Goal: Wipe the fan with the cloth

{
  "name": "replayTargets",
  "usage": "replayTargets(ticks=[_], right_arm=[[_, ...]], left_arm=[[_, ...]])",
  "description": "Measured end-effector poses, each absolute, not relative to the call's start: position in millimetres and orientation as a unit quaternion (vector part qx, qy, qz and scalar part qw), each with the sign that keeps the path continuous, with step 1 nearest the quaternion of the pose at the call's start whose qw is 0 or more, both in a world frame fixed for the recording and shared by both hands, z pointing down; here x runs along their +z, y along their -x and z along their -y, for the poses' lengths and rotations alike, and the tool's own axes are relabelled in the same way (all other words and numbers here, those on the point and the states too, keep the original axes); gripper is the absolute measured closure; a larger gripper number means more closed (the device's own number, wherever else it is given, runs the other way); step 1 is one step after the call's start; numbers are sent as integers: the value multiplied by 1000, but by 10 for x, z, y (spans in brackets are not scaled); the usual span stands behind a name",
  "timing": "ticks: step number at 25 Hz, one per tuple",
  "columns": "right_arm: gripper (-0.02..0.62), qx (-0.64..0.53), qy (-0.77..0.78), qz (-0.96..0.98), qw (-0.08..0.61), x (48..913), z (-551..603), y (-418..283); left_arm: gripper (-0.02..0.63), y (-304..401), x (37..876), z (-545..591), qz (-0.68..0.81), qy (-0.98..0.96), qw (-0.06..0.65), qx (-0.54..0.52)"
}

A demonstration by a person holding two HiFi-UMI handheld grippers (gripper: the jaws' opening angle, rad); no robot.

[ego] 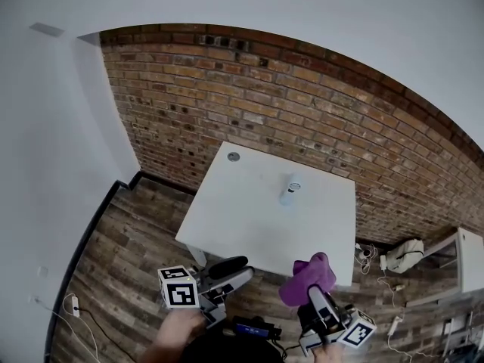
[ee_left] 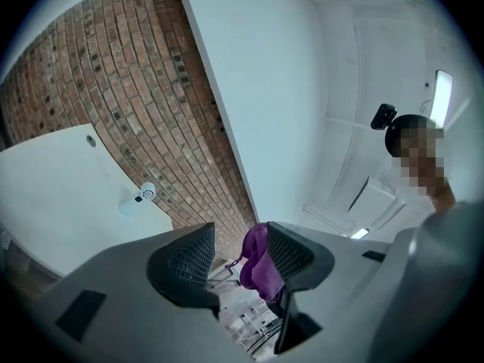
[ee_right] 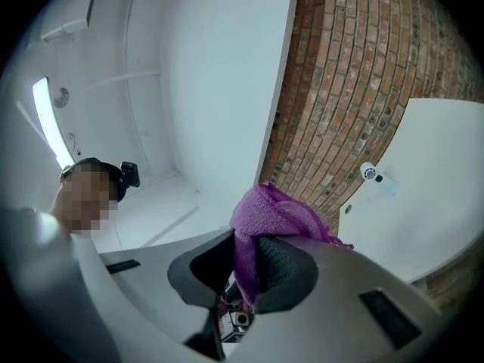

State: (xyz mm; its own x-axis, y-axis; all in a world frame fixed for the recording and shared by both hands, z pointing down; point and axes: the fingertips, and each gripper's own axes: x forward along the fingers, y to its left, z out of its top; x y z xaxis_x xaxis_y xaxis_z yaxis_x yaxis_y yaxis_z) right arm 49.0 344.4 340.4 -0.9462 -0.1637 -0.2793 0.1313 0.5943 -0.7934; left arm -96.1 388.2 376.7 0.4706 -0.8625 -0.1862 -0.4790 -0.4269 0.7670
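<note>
A small white fan (ego: 290, 189) stands near the middle of the white table (ego: 242, 225), far from both grippers. In front of the table's near edge, over the wooden floor, my right gripper (ego: 316, 295) is shut on a purple cloth (ego: 308, 277) that bunches up above its jaws. My left gripper (ego: 233, 268) is held level beside it, open and empty. In the right gripper view the cloth (ee_right: 265, 214) is pinched between the jaws of the gripper (ee_right: 243, 267), with the fan (ee_right: 374, 176) beyond. Past the parted jaws of the left gripper (ee_left: 240, 255), the left gripper view shows the cloth (ee_left: 257, 267) and the fan (ee_left: 138, 199).
A red brick wall (ego: 302, 104) runs behind the table. A cable grommet (ego: 234, 157) sits at the table's far left. On the floor at the right lie a white bag (ego: 404, 254), cables (ego: 370, 259) and a white shelf (ego: 457, 267).
</note>
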Motion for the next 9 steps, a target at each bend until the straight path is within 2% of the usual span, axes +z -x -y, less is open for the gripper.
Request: replayTargets(ticks=[9], right_arm=[[540, -450, 11, -878, 166, 3415, -3492, -432]], left_arm=[[387, 1024, 3763, -3924, 412, -789, 336, -310]])
